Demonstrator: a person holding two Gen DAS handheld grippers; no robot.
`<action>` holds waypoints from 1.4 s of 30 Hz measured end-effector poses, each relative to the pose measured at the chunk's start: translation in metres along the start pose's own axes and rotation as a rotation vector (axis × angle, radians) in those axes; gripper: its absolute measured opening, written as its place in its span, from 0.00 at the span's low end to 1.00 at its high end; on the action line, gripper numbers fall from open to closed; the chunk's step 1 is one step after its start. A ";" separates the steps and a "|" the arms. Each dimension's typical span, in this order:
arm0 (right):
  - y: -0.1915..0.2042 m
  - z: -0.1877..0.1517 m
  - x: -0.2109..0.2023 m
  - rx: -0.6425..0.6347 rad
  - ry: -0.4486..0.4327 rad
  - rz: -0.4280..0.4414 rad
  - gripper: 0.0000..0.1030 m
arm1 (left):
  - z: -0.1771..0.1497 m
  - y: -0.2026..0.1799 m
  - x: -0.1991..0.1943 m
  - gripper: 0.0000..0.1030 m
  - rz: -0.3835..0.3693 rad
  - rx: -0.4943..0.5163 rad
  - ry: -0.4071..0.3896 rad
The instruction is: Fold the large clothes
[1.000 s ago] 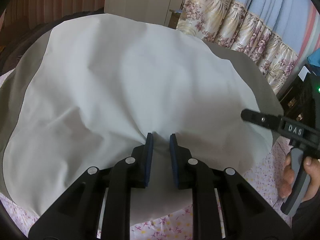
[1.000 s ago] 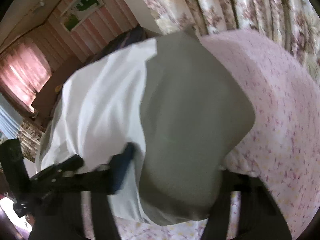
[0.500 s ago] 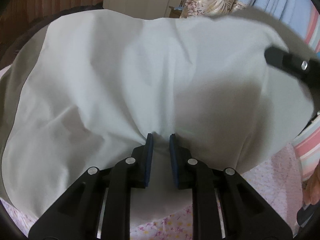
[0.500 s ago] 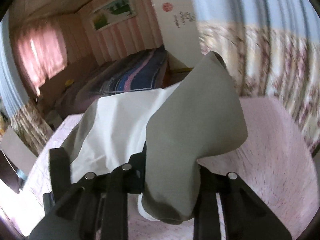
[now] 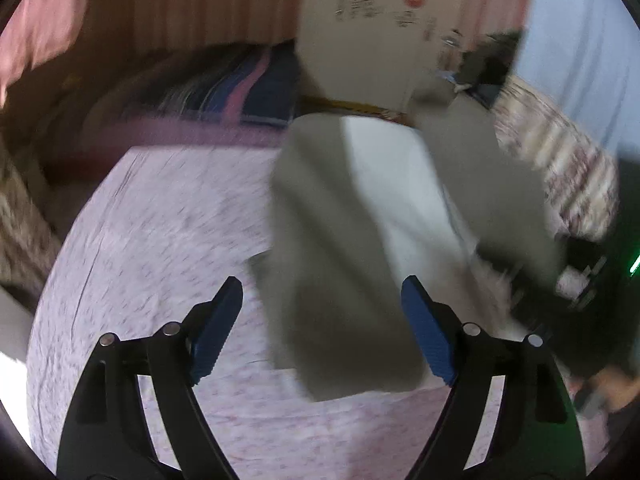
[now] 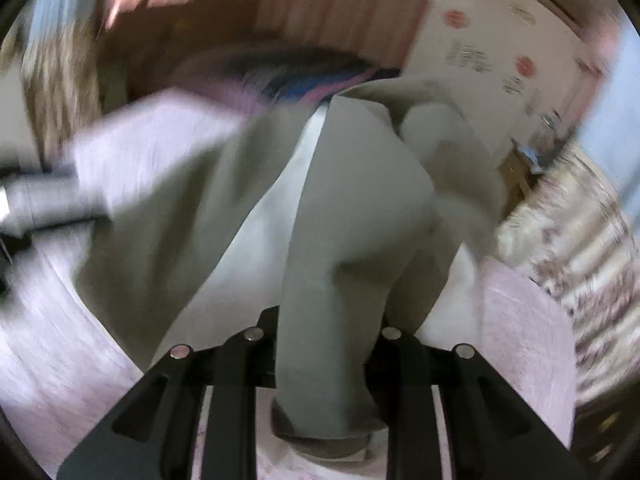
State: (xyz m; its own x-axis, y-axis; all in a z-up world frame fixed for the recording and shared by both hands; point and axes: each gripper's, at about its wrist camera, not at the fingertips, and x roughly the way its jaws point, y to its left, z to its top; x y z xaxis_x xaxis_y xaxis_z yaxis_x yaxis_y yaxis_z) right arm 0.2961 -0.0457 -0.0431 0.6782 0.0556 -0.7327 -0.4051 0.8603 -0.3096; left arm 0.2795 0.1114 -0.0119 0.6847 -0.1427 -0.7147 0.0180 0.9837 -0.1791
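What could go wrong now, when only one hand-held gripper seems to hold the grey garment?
1. The left hand-held gripper is open, so the grey garment may unfold or slide on the pink bedsheet.
2. The right hand-held gripper pinches a bunched part; the fold may come out uneven.

Left gripper (image 5: 322, 312): its blue-padded fingers, pinched on the pale cloth in both earlier frames, now stand wide apart with nothing between them, and the pink floral bedspread (image 5: 160, 240), formerly almost hidden beneath the spread sheet, fills the left half of the left wrist view. The grey-and-white cloth (image 5: 340, 240), which earlier covered nearly the whole frame as a flat expanse, is now a narrower folded band running from upper centre to lower right. In the right wrist view the right gripper (image 6: 326, 328) has swung round, the cloth (image 6: 352, 220) now rising from its jaws in a bunched column at centre frame.
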 end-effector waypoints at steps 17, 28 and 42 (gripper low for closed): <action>0.049 -0.038 0.015 -0.236 0.040 -0.083 0.25 | -0.031 0.003 0.029 0.79 0.050 0.120 0.070; 0.048 -0.024 -0.008 -0.255 0.055 -0.045 0.54 | -0.036 0.013 0.027 0.88 0.058 0.108 0.062; -0.081 -0.058 -0.156 0.046 -0.159 0.032 0.77 | -0.027 -0.008 0.004 0.89 0.078 0.118 0.038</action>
State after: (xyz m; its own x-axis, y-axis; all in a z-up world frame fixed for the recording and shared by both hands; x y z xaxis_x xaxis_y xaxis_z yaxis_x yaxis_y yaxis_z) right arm 0.1874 -0.1533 0.0608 0.7551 0.1599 -0.6359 -0.4020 0.8790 -0.2564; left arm 0.2624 0.0998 -0.0310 0.6594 -0.0674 -0.7488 0.0527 0.9977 -0.0434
